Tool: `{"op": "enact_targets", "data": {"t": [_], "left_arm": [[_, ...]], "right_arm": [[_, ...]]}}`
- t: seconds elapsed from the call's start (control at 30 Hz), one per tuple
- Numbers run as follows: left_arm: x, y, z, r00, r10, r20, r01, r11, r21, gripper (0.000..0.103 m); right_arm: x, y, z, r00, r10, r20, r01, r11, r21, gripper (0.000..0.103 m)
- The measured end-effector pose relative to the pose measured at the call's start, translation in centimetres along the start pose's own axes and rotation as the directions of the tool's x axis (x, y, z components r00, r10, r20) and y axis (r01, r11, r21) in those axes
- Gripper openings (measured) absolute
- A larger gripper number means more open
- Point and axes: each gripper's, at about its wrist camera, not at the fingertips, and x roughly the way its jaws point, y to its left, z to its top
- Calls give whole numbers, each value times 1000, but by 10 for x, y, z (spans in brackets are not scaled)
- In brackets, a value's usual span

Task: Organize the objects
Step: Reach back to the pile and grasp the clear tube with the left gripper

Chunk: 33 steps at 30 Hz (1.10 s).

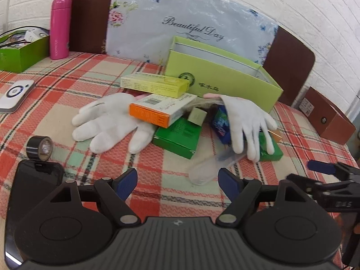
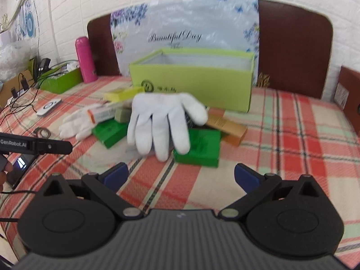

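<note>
So I'm at the approach stage, nothing grabbed yet. Left gripper (image 1: 177, 180) has its jaws apart and empty over the plaid tabletop (image 1: 67, 94), and right gripper (image 2: 181, 175) is the same. Just past them sits the pile: two white gloves (image 2: 157, 121) draped over green boxes (image 2: 198, 146), with an orange box (image 1: 155, 112) on top. The open lime box (image 2: 191, 78) waits toward the far edge. Next I'd pick one glove and close on it cleanly.
</note>
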Motion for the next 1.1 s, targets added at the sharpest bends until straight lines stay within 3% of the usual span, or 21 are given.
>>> {"op": "enact_targets", "data": {"t": [0.13,0.23,0.3,0.4,0.53,0.63,0.7,0.77,0.9,1.1], "left_arm": [[8,-15,4,997,-79,8,79,995,67,72],[23,-27,6,995,-97,-10,97,986,133,63],[34,-32,7,993,-111,-40,116,981,158,48],[47,-36,8,993,-99,-65,109,979,174,47],[61,-40,9,996,-68,-60,79,976,201,55],[72,-44,7,994,-63,-92,81,975,207,56],[73,-50,3,996,-44,-80,63,966,250,49],[72,-55,0,996,-39,-78,60,958,281,45],[66,-54,-2,994,-52,-91,75,959,274,38],[42,-48,-16,994,-10,-110,40,961,274,31]], "right_arm": [[18,-1,1,999,-30,-17,30,1000,-11,98],[29,-9,6,997,-76,-30,76,997,1,93],[37,-12,7,995,-93,-46,92,996,-8,89],[50,-14,6,993,-97,-66,96,995,-15,87],[63,-9,7,994,-86,-69,83,996,-40,87],[71,-4,9,995,-85,-57,81,995,-64,86],[77,-3,9,993,-101,-58,96,992,-78,68],[78,-5,8,993,-104,-57,100,993,-68,63],[71,-9,4,993,-103,-59,99,993,-57,63],[47,-8,-9,991,-90,-95,85,995,-54,63]]}}
